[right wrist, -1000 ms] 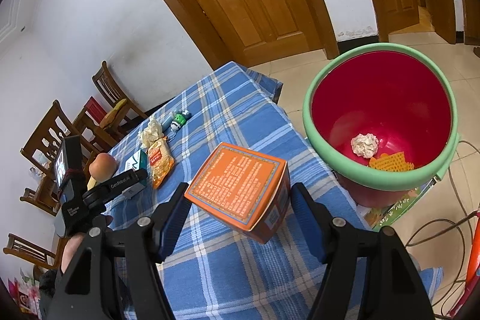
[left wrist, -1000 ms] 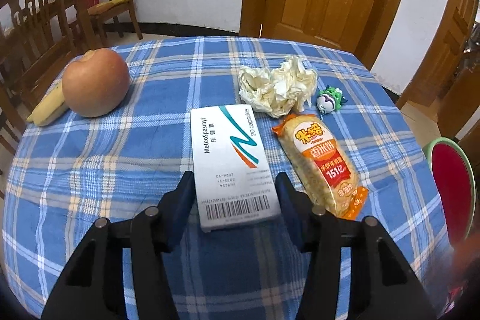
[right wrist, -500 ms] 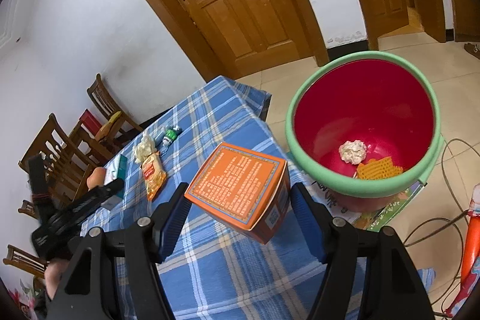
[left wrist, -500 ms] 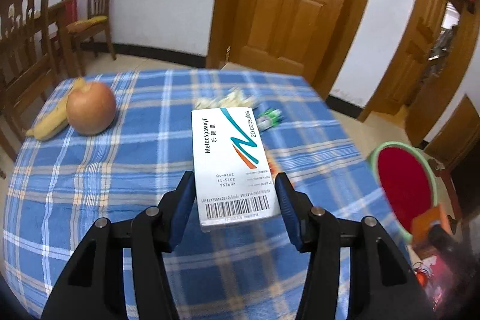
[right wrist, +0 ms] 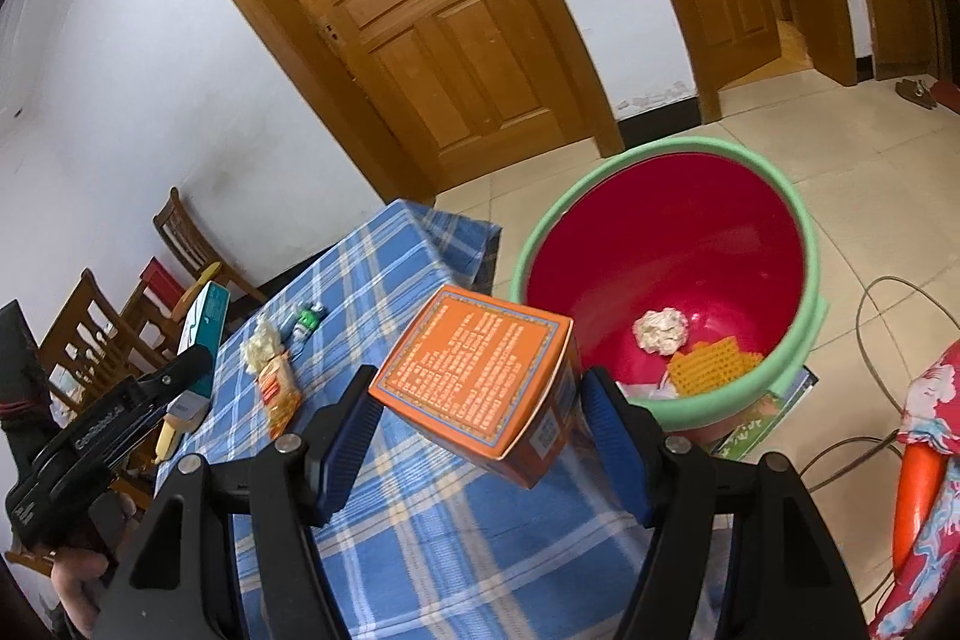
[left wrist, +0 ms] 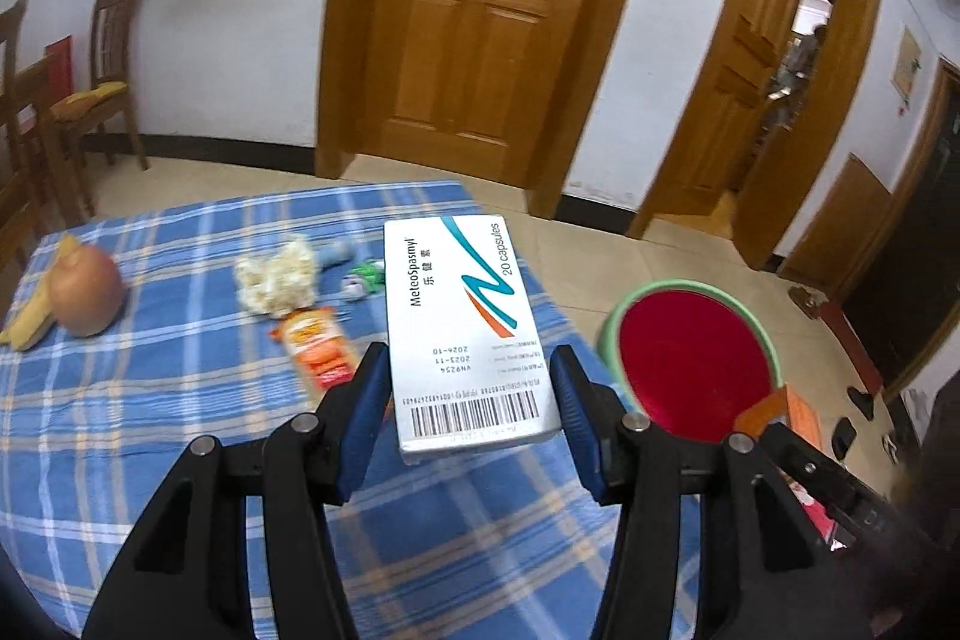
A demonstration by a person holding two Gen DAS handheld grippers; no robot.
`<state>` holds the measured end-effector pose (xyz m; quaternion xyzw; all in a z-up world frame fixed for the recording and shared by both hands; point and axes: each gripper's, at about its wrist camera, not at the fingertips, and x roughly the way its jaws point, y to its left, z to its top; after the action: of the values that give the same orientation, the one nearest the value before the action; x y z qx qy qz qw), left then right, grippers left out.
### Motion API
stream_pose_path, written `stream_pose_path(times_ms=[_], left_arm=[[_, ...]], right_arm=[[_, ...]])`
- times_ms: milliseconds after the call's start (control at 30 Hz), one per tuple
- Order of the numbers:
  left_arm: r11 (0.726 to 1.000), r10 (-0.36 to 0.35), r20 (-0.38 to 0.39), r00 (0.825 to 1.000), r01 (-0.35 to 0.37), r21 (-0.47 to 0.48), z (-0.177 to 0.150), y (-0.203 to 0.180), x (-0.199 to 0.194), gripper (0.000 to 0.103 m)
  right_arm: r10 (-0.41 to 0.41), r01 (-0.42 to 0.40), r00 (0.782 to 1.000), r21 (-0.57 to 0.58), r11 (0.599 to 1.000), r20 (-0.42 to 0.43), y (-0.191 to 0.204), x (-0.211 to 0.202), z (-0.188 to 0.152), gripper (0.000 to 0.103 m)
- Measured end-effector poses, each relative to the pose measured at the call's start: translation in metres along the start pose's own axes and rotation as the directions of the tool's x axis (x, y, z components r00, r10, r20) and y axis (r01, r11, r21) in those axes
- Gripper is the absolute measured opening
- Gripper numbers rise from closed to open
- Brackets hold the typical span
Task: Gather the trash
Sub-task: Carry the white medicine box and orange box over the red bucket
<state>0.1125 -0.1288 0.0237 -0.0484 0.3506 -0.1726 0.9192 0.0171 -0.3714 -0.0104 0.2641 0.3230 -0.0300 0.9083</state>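
My left gripper (left wrist: 471,403) is shut on a white medicine box (left wrist: 465,328) and holds it above the checked table, with the red bin (left wrist: 690,358) ahead to the right. My right gripper (right wrist: 477,424) is shut on an orange box (right wrist: 480,382), held over the table's edge just left of the red bin (right wrist: 690,244). The bin has a green rim and holds a paper wad (right wrist: 660,331) and an orange waffle piece (right wrist: 714,364). A crumpled paper (left wrist: 276,274) and an orange snack packet (left wrist: 315,349) lie on the table.
An apple (left wrist: 87,289) and a banana (left wrist: 30,322) lie at the table's left. A small green toy (left wrist: 363,277) lies by the crumpled paper. Wooden chairs (left wrist: 102,82) stand at the left wall. Cables (right wrist: 888,334) trail on the floor by the bin.
My left gripper has lifted the medicine box off the table and swung right toward the bin. My right gripper with the orange box has moved closer to the bin.
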Motion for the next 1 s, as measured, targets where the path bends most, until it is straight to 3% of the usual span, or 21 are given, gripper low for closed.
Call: stream_pose_path(times_ms=[567, 1000], left_arm=[[0.976, -0.154, -0.093, 0.984, 0.166, 0.141, 0.004, -0.102, 0.056, 0.054], [0.959, -0.174, -0.203, 0.964, 0.213, 0.188, -0.009, -0.143, 0.112, 0.054]], right_arm=[[-0.128, 0.125, 0.991, 0.082, 0.989, 0.031, -0.06, 0.001, 0.027, 0.07], [-0.187, 0.184, 0.982, 0.122, 0.975, 0.014, -0.093, 0.014, 0.041, 0.07]])
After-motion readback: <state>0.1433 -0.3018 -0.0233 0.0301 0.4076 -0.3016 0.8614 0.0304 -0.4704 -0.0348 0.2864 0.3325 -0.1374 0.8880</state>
